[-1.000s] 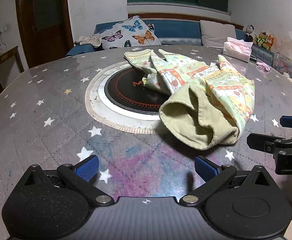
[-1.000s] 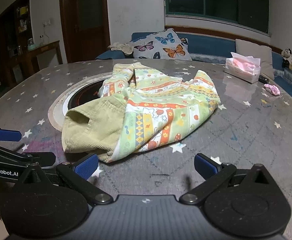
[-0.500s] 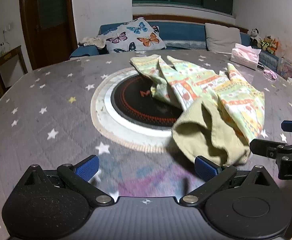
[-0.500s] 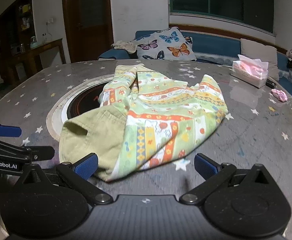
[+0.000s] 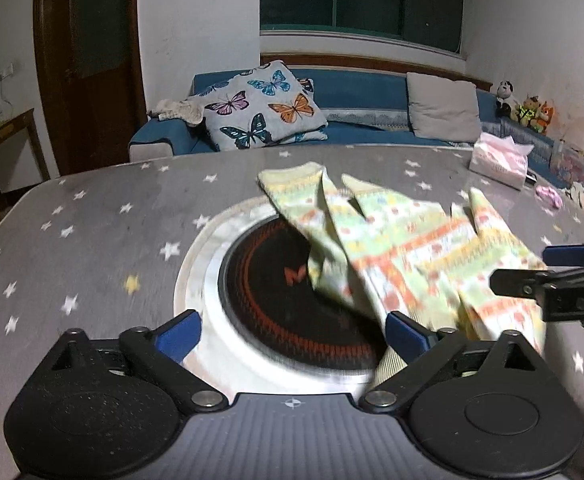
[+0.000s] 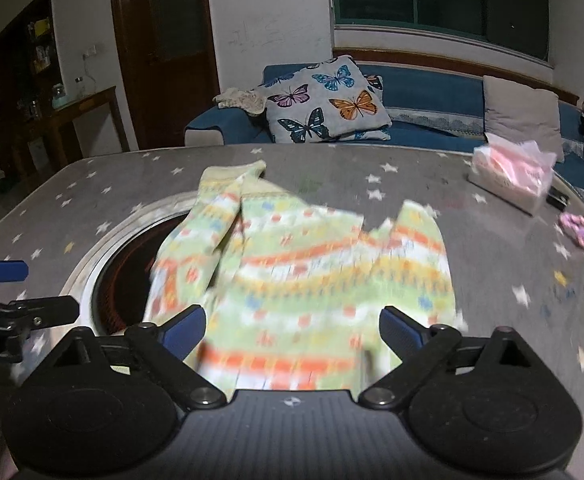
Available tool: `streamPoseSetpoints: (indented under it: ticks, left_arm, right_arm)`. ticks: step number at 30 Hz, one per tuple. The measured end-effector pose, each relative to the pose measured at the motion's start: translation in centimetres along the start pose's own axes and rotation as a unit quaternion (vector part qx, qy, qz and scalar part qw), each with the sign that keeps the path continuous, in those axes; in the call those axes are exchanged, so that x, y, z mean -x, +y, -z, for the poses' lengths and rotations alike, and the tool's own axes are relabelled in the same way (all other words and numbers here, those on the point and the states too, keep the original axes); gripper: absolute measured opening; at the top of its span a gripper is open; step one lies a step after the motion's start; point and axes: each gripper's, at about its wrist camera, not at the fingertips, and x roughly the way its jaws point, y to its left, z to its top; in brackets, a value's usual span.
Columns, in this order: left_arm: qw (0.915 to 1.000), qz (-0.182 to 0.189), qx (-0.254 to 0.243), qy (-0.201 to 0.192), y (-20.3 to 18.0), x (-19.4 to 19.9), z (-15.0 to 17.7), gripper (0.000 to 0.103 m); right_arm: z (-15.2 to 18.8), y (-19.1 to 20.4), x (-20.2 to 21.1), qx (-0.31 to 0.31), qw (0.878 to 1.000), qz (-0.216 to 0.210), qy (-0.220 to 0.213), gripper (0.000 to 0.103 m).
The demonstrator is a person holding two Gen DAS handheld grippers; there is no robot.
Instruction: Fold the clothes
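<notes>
The patterned garment (image 6: 304,280) is lying crumpled on the bench (image 5: 92,240), partly covering the round cooktop (image 5: 276,300). Both the left tongs (image 5: 292,334) and right tongs (image 6: 292,330) are standing released, grasping nothing. Each should be pinching 1 near hem corner, likely, then spreading the cloth flat before folding.

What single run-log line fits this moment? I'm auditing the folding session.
phase: approach | left gripper: open | right gripper: open | crumpled green-and-orange patterned garment: ungrasped on grey star-print table
</notes>
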Motion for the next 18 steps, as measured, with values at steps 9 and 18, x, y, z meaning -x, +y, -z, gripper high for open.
streamPoseSetpoints:
  ticks: [9,18]
  left_arm:
    - [1.0000,0.002,-0.001,0.002,1.4,-3.4,-3.6,0.072]
    - [0.9999,0.005,0.011,0.005,2.7,-7.0,-6.9,0.073]
  right_arm:
    - [-5.7,0.4,-7.7,0.028,0.999,-0.011,0.014,0.082]
    - [-7.7,1.4,-15.2,0.071,0.996,-0.015,0.045,0.082]
